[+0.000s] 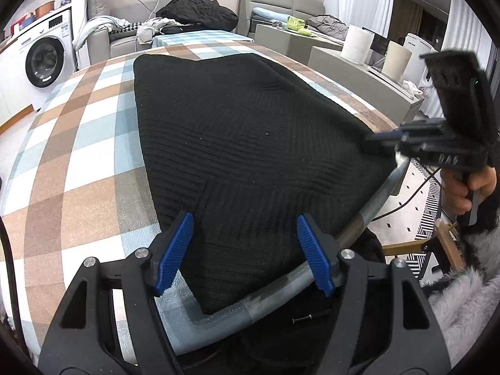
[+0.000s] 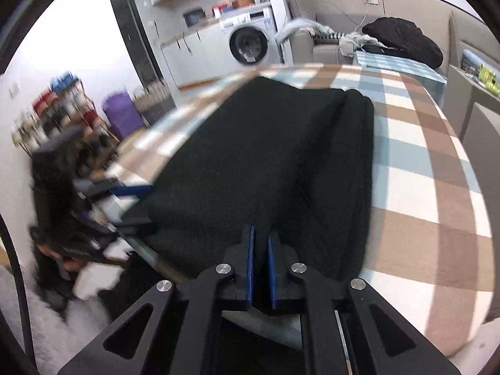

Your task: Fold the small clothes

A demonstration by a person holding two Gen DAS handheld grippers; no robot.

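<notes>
Two tongs in view. Left tongs stood wide open, blue pads either side of the black knit garment's near corner, gripping nothing. Right tongs were nearly closed, a narrow gap between pads, at the garment's near edge; whether cloth sat between them, cannot tell. Garment lay folded flat on the checked counter. Washing machine stood beyond.
</notes>
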